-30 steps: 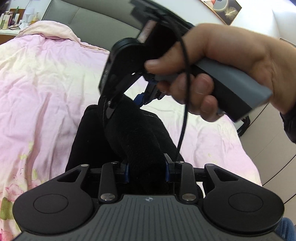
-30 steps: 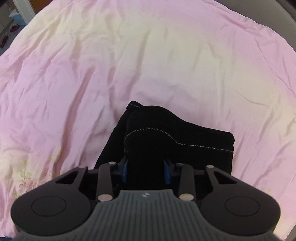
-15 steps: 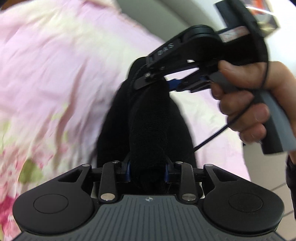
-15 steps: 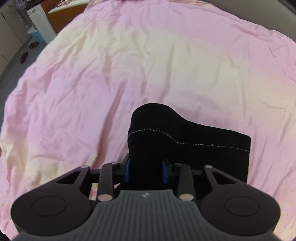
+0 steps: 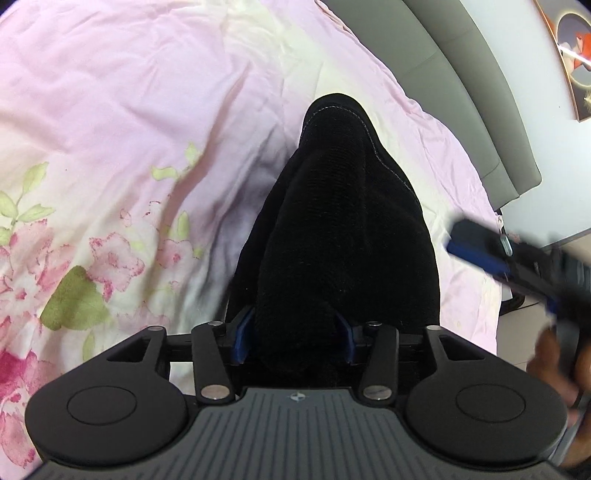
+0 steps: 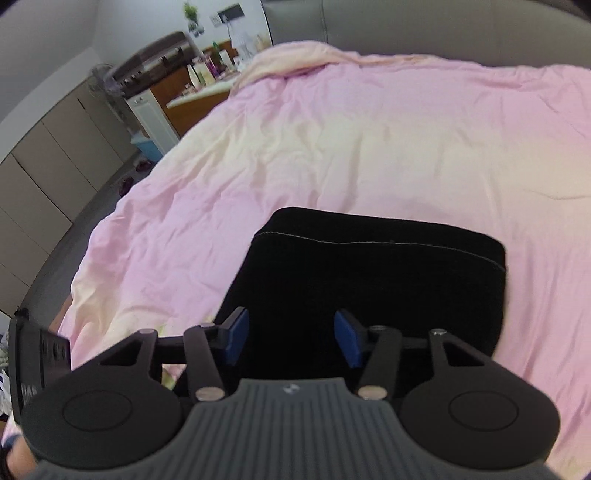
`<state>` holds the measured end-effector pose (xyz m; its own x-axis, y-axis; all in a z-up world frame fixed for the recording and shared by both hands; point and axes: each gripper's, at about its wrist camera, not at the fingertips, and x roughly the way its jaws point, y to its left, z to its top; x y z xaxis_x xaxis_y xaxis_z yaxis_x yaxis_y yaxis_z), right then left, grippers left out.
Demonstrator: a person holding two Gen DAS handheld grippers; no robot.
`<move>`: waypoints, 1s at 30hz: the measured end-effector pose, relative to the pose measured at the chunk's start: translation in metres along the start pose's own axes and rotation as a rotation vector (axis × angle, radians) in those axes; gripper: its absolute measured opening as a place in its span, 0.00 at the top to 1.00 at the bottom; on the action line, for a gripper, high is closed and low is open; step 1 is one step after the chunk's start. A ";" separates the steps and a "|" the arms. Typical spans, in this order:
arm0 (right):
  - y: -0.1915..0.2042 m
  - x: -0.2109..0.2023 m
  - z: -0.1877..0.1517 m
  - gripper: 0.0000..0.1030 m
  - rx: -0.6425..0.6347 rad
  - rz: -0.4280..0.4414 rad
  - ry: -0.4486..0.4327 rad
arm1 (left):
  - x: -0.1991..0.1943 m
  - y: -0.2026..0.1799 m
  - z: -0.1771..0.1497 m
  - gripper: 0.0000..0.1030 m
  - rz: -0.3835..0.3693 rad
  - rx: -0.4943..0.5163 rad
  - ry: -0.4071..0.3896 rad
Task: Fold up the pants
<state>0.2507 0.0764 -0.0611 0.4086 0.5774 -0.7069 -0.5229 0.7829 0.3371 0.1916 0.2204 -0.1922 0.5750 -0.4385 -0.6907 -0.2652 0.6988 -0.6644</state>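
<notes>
The black pants lie folded on the pink quilt. In the left wrist view they rise as a thick mound straight ahead. My left gripper has its jaws opening, with the near end of the fabric loose between the blue pads. In the right wrist view the pants lie as a flat rectangle with a stitched hem. My right gripper hovers at their near edge, its jaws opening and nothing pressed between them. The right gripper's blurred blue finger and a hand show at the right edge.
A grey padded headboard runs along the far side of the bed. Wardrobe doors, a blue bin and a cabinet with bottles stand left of the bed. The quilt carries a flower print near the left gripper.
Both pairs of jaws have widened. The right gripper has let go of the pants, drawn back and tilted up. In the left view it swung from above the pants to the right edge.
</notes>
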 end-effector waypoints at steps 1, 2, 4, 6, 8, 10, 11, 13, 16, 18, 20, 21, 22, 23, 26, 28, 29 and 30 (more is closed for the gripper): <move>-0.006 -0.012 -0.013 0.52 -0.028 -0.012 -0.041 | -0.001 -0.001 0.000 0.45 0.004 -0.008 -0.007; -0.011 -0.022 -0.025 0.54 -0.044 -0.022 -0.069 | -0.004 -0.002 0.000 0.45 0.001 -0.014 -0.025; -0.020 -0.032 -0.049 0.59 -0.055 -0.044 -0.103 | -0.016 -0.006 0.000 0.46 -0.010 -0.006 -0.086; -0.027 -0.030 -0.071 0.63 -0.067 -0.111 -0.113 | -0.031 -0.011 0.002 0.45 -0.021 0.012 -0.155; -0.042 -0.021 -0.099 0.68 -0.022 -0.124 -0.038 | -0.036 -0.015 0.002 0.43 -0.016 0.036 -0.186; -0.041 -0.019 -0.125 0.68 -0.059 -0.122 -0.017 | -0.026 -0.019 0.000 0.45 0.056 0.075 -0.147; -0.038 -0.018 -0.132 0.68 -0.091 -0.138 0.020 | -0.017 -0.019 -0.003 0.48 0.101 0.091 -0.115; -0.040 -0.014 -0.144 0.68 -0.090 -0.147 0.109 | -0.002 -0.017 -0.009 0.48 0.149 0.081 -0.088; -0.051 -0.005 -0.160 0.70 -0.080 -0.133 0.171 | 0.007 -0.027 -0.013 0.38 0.218 0.145 -0.102; -0.055 -0.011 -0.156 0.68 -0.053 -0.093 0.148 | 0.007 -0.037 -0.015 0.36 0.277 0.211 -0.124; -0.057 -0.025 -0.149 0.68 -0.018 -0.043 0.098 | -0.002 -0.045 -0.014 0.39 0.301 0.240 -0.142; -0.057 -0.032 -0.145 0.68 -0.011 -0.027 0.067 | -0.010 -0.052 -0.013 0.41 0.317 0.250 -0.162; -0.056 -0.041 -0.142 0.68 -0.015 -0.014 0.022 | -0.018 -0.061 -0.013 0.41 0.345 0.274 -0.197; -0.053 -0.048 -0.139 0.67 -0.029 -0.010 -0.021 | -0.026 -0.069 -0.014 0.41 0.376 0.312 -0.244; -0.043 -0.056 -0.132 0.63 -0.098 -0.027 -0.130 | -0.037 -0.101 -0.016 0.37 0.391 0.474 -0.358; -0.037 -0.052 -0.125 0.63 -0.129 -0.061 -0.175 | -0.027 -0.120 -0.010 0.37 0.322 0.560 -0.353; -0.035 -0.049 -0.121 0.63 -0.130 -0.068 -0.191 | -0.020 -0.126 -0.006 0.36 0.285 0.593 -0.345; -0.033 -0.045 -0.118 0.63 -0.128 -0.069 -0.212 | -0.011 -0.133 0.000 0.36 0.251 0.625 -0.337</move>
<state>0.1615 -0.0032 -0.1138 0.5877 0.5695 -0.5747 -0.5731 0.7944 0.2012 0.2204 0.1324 -0.0967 0.7873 -0.0974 -0.6089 0.0117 0.9896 -0.1432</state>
